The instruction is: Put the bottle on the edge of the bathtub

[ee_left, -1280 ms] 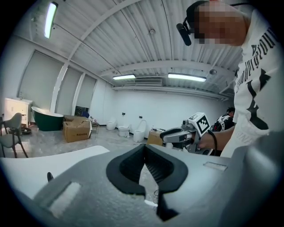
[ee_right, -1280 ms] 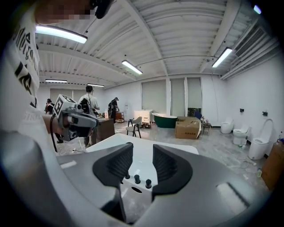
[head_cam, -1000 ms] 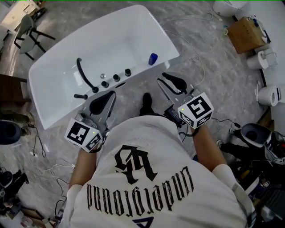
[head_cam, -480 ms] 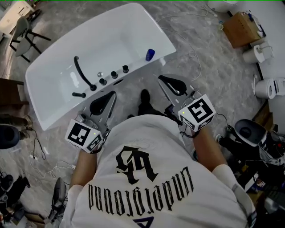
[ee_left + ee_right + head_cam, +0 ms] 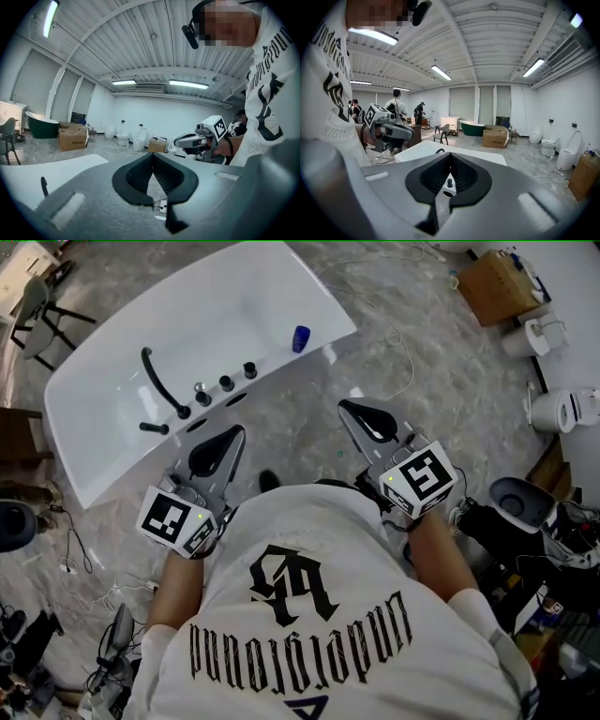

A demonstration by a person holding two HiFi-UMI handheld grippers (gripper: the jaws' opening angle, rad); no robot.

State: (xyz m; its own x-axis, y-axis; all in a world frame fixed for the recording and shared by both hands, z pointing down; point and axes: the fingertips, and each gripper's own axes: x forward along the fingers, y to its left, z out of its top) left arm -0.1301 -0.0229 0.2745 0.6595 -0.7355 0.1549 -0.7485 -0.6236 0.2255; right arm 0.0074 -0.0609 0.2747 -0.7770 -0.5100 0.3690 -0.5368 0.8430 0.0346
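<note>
The blue bottle (image 5: pixel 300 337) stands, seemingly upright, on the bathtub's (image 5: pixel 216 315) near rim, towards its right end. Left gripper (image 5: pixel 228 434) closed, empty; right gripper (image 5: pixel 349 407) has just closed on nothing.

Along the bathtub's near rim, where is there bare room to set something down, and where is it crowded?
Bare: the bathtub rim between the knobs and the blue bottle, the short end right of the bottle, and the stretch left of the black hose. Crowded: around hose and knobs.
</note>
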